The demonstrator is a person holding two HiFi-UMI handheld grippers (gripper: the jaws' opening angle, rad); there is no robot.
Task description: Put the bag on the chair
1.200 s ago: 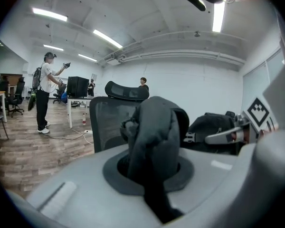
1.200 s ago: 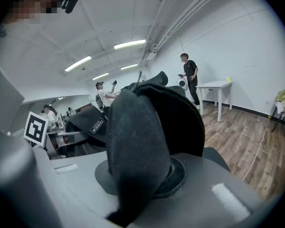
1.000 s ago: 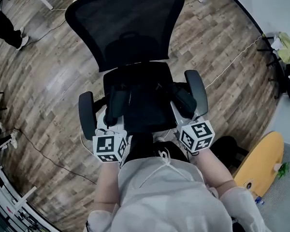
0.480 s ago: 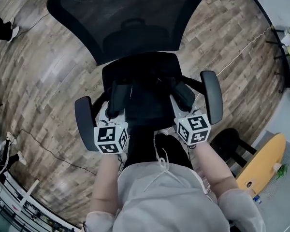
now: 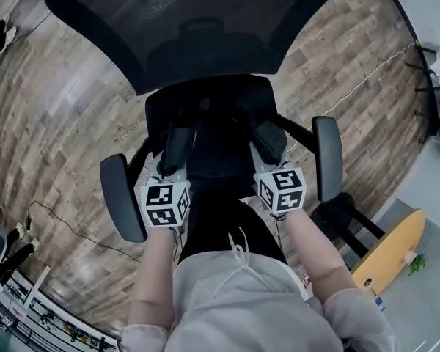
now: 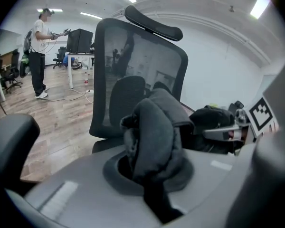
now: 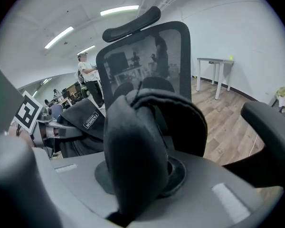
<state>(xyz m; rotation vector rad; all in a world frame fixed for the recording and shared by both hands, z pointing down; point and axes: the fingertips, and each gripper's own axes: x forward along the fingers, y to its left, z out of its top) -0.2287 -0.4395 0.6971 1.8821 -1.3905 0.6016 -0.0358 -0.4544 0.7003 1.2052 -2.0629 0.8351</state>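
1. Two grippers carry our black bag [image 5: 218,160]: the left gripper [image 5: 177,144] and right gripper [image 5: 268,139] are each clamped tight on one of its padded straps [image 6: 152,141].
2. We hold it over the office chair [image 5: 198,35] seat; next we should lower it until it rests, then release.

soft black bag [image 5: 218,160] held over the seat, black mesh-backed chair [image 5: 198,28], upright

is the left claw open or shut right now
Shut on the black fabric bag: the left claw has its jaws closed with a fold of the bag's dark padded strap pinched between them.
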